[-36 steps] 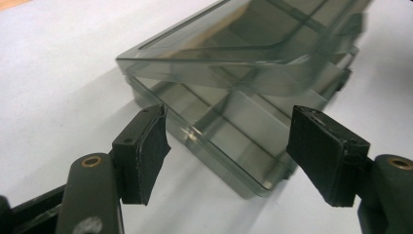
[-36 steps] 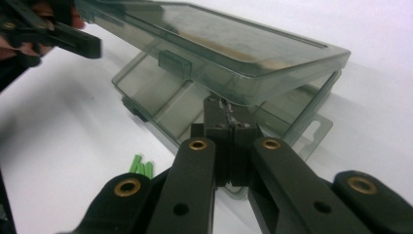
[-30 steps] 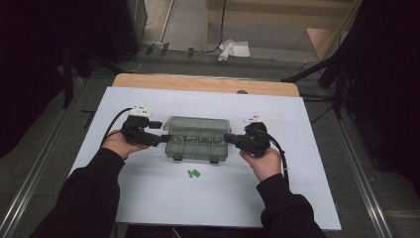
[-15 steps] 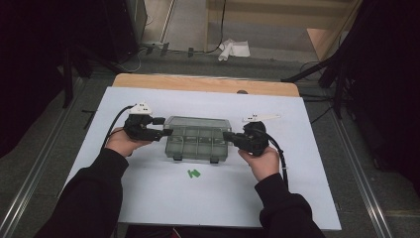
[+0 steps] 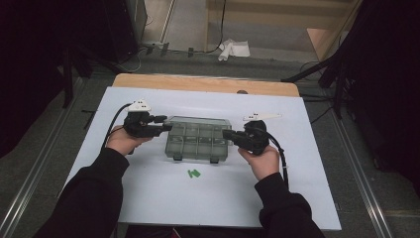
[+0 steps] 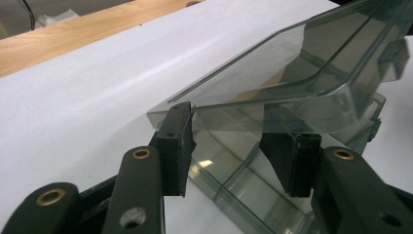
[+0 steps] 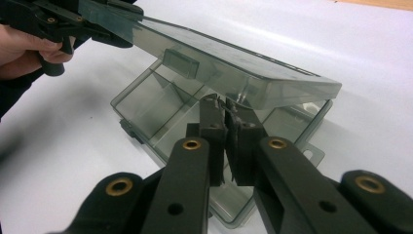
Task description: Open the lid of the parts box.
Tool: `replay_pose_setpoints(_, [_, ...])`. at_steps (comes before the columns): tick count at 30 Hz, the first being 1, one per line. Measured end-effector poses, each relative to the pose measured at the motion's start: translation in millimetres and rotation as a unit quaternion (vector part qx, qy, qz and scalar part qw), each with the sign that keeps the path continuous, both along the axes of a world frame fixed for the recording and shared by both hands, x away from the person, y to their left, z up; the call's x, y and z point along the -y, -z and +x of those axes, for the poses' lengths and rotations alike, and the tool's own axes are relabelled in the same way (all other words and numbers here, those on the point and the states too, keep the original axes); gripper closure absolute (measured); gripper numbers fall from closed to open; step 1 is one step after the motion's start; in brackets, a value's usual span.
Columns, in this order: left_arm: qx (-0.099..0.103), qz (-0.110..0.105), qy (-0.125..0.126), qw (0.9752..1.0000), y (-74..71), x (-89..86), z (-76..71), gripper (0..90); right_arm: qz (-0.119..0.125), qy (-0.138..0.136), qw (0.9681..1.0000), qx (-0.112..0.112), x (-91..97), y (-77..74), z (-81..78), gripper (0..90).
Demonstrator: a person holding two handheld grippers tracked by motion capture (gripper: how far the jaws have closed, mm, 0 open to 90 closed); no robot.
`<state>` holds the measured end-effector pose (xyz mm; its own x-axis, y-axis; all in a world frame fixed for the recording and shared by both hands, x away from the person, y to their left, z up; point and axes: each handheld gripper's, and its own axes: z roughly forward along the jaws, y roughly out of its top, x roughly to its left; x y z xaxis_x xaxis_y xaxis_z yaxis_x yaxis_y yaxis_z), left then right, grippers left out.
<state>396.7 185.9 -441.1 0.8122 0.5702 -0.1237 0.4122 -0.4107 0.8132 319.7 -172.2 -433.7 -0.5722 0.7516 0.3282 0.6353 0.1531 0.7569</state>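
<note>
A: Where was the box point(image 5: 199, 139)?

B: Mid-desk point(image 5: 307, 163), lid point(image 6: 311, 63) half lifted. The left claw point(image 6: 238, 146) had just been closing around the lid's edge; the right claw point(image 7: 226, 119) pinched the base wall.

A: Handling?

B: Light, stiff, slick plastic; probably best gripped at the rims.

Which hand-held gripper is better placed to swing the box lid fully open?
Left. The left hand-held gripper has its jaws around the raised lid edge and has just been closing on it. The right hand-held gripper is pinched on the box's side wall, steadying it.
</note>
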Motion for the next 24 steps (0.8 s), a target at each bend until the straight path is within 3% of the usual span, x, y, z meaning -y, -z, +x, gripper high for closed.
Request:
replay_pose_setpoints(4, [0.002,0.002,0.0,1.0,-0.8,0.6,-0.7,53.8,-0.011,-0.004,0.9999,0.002,2.3,4.2,-0.4,82.4])
replay_pose_setpoints(6, [0.002,0.001,0.0,1.0,-0.9,0.6,-0.8,53.7,-0.013,0.006,0.9999,0.007,7.2,9.7,-0.9,74.9])
replay_pose_setpoints(10, [0.0,-0.003,-0.001,1.0,-1.4,0.8,-0.8,53.7,-0.021,0.019,0.999,0.033,12.9,17.5,2.9,63.2])
replay_pose_setpoints(14, [-0.002,-0.005,-0.004,1.0,-1.2,0.8,-0.7,53.6,-0.028,0.021,0.9988,0.035,12.2,22.4,7.6,58.4])
replay_pose_setpoints(15, [-0.002,-0.005,-0.005,1.0,-1.1,0.7,-0.6,53.6,-0.037,0.02,0.9979,0.049,10.8,26.0,10.5,55.5])
replay_pose_setpoints(24, [0.006,-0.003,-0.009,0.9999,0.5,3.0,0.0,53.4,-0.028,0.033,0.9969,0.066,6.2,32.8,23.1,57.6])
